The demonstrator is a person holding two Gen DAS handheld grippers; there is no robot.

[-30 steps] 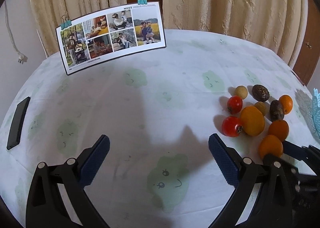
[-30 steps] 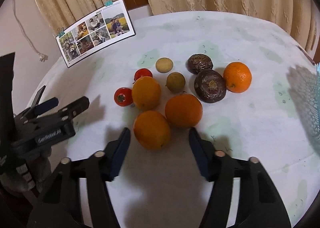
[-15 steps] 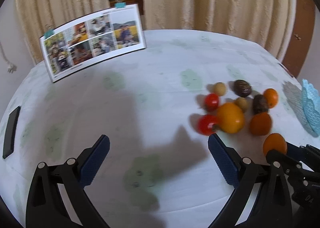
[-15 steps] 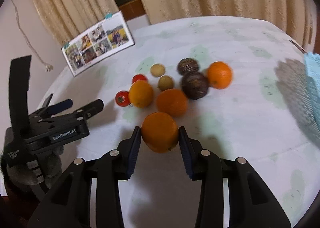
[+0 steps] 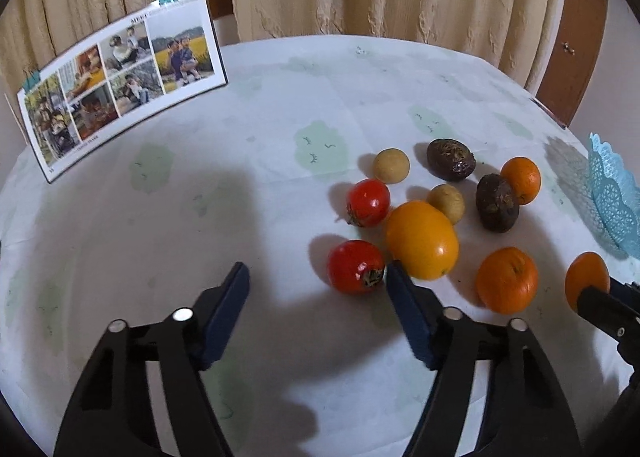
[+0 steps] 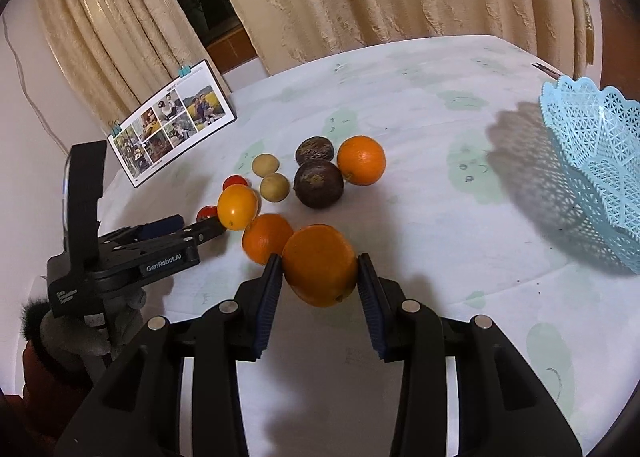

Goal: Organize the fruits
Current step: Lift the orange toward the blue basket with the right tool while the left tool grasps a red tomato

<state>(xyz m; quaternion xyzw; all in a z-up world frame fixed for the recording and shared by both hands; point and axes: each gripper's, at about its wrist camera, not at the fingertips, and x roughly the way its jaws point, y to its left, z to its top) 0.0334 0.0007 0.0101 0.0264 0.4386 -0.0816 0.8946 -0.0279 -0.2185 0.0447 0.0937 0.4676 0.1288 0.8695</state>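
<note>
right gripper (image 6: 319,272): clamped on orange (image 6: 320,265), raised clear of table (image 6: 440,217) | left gripper (image 5: 316,289): jaws closing, nothing between pads; red fruit (image 5: 355,265) just beside inner face of right finger | fruit cluster (image 6: 304,177): at 11 o'clock of held orange | blue basket (image 6: 600,161): at 2 o'clock, well apart

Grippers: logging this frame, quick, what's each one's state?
Left gripper: closing, nothing pinched yet.
Right gripper: shut on an orange.
</note>
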